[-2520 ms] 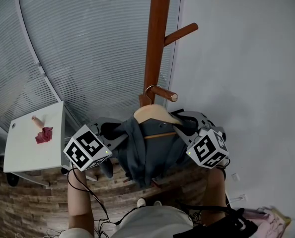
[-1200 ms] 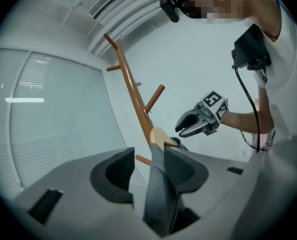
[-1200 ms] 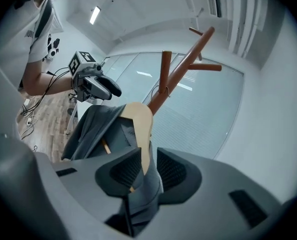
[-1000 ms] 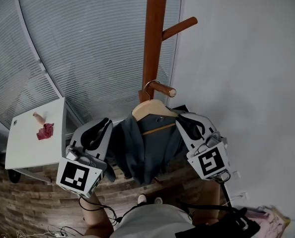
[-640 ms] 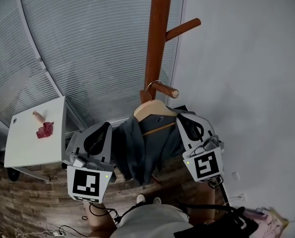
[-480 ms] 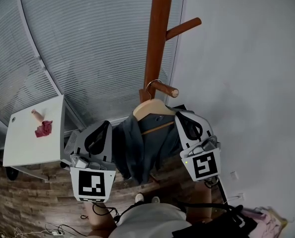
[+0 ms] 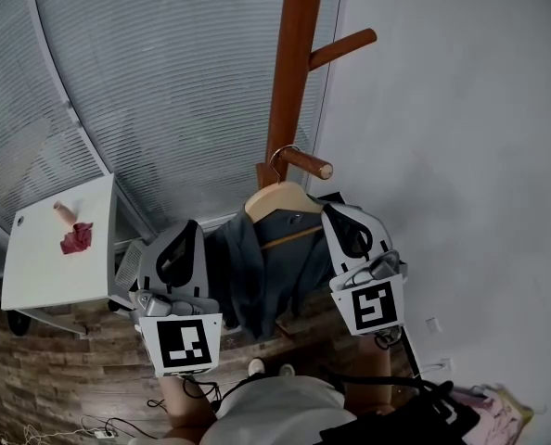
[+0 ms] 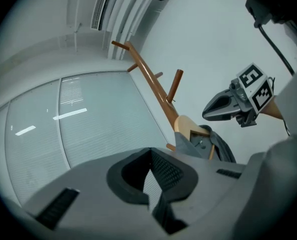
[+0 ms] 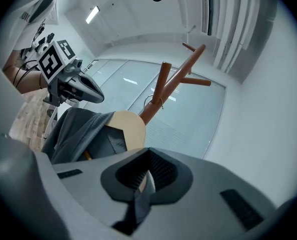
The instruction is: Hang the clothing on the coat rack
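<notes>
- Dark clothing point(image 7: 257, 281), centre frame: likely soft, light, draping on wooden hanger point(image 7: 277, 202); best taken at the shoulders.
- Left gripper point(image 7: 185, 235), right gripper point(image 7: 342, 221): fully closed, holding nothing.

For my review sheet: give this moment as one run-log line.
status: hanging done | grey garment on wooden hanger, hooked over lower peg of coat rack | left gripper: shut, empty | right gripper: shut, empty

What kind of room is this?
Probably an office or a lab, not a home, though I can't be sure. There's a striped, frosted glass wall, a plain white table, and a wooden coat rack standing beside a bare white wall.
</notes>
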